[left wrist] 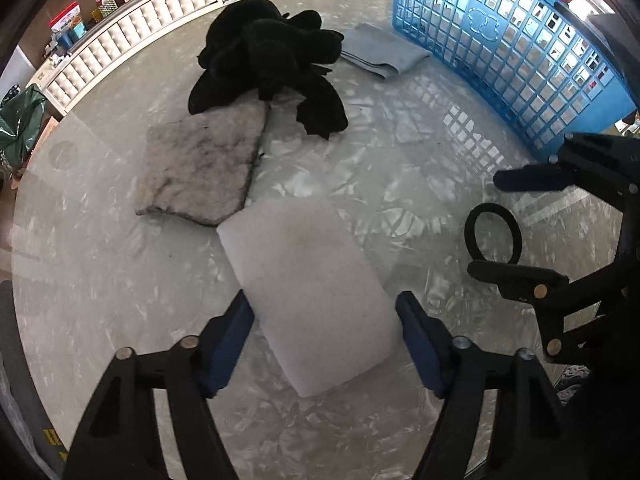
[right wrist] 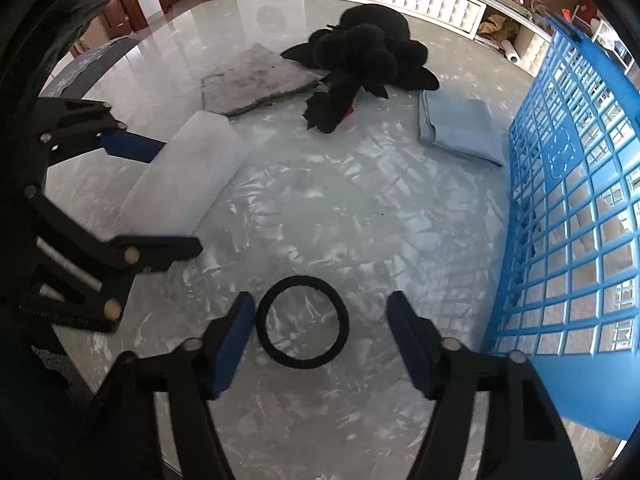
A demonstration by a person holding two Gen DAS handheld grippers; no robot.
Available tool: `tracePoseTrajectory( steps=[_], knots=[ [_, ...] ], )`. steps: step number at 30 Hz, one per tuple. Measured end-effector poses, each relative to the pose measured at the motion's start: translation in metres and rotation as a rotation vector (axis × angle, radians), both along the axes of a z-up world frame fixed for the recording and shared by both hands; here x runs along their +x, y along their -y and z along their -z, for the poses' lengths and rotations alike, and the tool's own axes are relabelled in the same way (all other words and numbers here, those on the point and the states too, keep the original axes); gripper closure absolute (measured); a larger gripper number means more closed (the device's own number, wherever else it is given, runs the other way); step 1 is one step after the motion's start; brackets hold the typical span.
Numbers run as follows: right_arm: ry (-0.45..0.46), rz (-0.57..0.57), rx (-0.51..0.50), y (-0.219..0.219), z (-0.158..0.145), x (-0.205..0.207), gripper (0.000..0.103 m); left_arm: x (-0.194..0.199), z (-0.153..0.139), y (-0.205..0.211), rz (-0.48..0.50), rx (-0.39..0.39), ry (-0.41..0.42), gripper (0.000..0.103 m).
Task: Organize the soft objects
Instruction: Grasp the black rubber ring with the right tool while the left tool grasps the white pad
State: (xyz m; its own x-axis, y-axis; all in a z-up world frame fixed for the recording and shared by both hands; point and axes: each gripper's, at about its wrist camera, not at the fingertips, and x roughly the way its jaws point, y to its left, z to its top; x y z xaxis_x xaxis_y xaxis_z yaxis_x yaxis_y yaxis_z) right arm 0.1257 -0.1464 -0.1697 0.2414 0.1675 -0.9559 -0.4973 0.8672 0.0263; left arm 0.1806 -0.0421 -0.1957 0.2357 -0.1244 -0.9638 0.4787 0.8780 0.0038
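My left gripper (left wrist: 325, 312) is open, its fingers either side of a white foam pad (left wrist: 308, 288) lying on the marble table; it shows in the right wrist view too (right wrist: 182, 184). My right gripper (right wrist: 320, 312) is open around a black hair band (right wrist: 303, 322) lying flat, also seen from the left wrist (left wrist: 493, 234). Farther back lie a grey dirty pad (left wrist: 204, 164), a black plush toy (left wrist: 276, 60) and a folded light blue cloth (left wrist: 384, 52). A blue plastic basket (left wrist: 508, 44) stands at the right.
The basket wall (right wrist: 568, 208) is close on my right gripper's right side, with pale items inside it. A white tufted bench (left wrist: 132, 36) and cluttered shelves run behind the table. The table's left edge (left wrist: 24, 184) curves nearby.
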Motion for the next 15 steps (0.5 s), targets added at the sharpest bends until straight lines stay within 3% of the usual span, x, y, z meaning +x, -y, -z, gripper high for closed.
tracePoseTrajectory(
  steps=[5, 15],
  knots=[
    [0.019, -0.026, 0.013, -0.006, -0.007, -0.010, 0.060, -0.003, -0.001, 0.000, 0.019, -0.005, 0.003, 0.045],
    [0.033, -0.037, 0.015, -0.016, -0.007, -0.018, 0.092, -0.023, -0.012, -0.005, 0.053, -0.022, 0.020, 0.046]
  ],
)
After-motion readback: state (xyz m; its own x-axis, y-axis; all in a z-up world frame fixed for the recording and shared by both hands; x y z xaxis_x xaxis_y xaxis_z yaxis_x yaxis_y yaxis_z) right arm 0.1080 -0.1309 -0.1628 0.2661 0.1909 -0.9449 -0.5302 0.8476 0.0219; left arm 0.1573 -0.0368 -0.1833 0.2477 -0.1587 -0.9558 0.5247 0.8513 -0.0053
